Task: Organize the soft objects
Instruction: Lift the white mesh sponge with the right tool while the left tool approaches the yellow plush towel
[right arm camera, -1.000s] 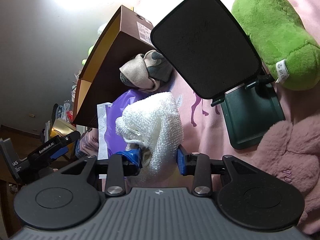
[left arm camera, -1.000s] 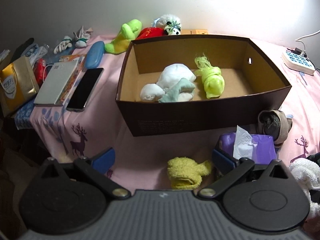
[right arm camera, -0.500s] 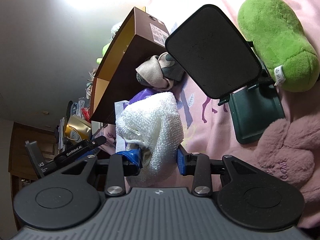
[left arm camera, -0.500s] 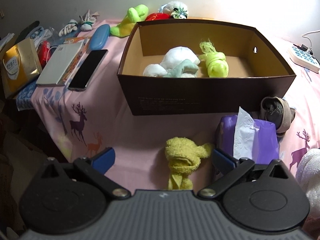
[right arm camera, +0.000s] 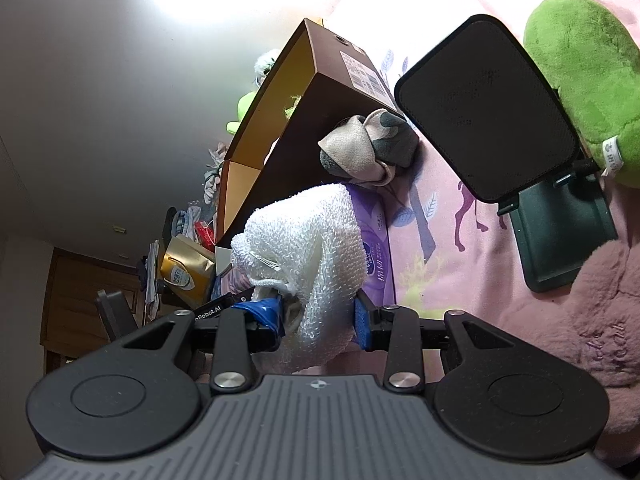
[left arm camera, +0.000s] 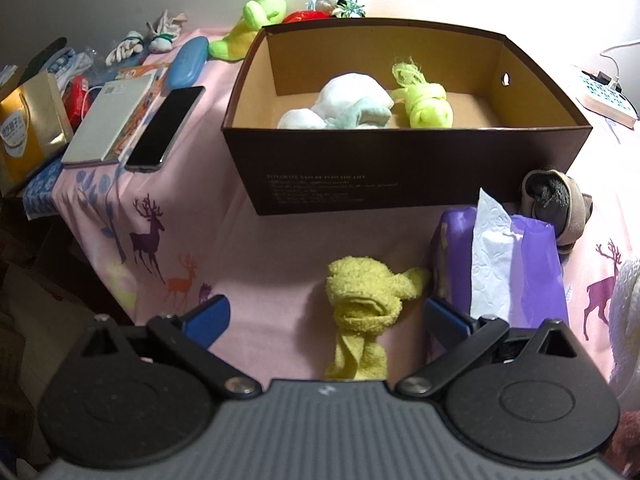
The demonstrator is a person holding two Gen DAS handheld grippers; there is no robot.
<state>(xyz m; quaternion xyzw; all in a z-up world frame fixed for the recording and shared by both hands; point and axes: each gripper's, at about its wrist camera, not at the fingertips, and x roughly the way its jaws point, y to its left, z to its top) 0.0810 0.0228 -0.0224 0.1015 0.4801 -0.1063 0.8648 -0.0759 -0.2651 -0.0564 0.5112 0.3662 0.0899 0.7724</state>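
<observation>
White cloth [right arm camera: 304, 248] fills right gripper [right arm camera: 318, 318] (left view: sliver)

Cloth [left arm camera: 280, 264]: pink, printed with purple and orange deer. Box [left arm camera: 400, 168]: dark brown outside, tan inside. In box: white-and-pale-green bundle [left arm camera: 344, 104], neon yellow-green knot [left arm camera: 426, 100]. Loose sock [left arm camera: 362, 304]: mustard yellow, fuzzy. Tissue pack [left arm camera: 536, 264]: purple, white sheet. Held knit [right arm camera: 304, 248]: white, waffle weave. Plush [right arm camera: 588, 64]: green. Rolled pair [right arm camera: 368, 148]: beige and grey, possibly patterned.
</observation>
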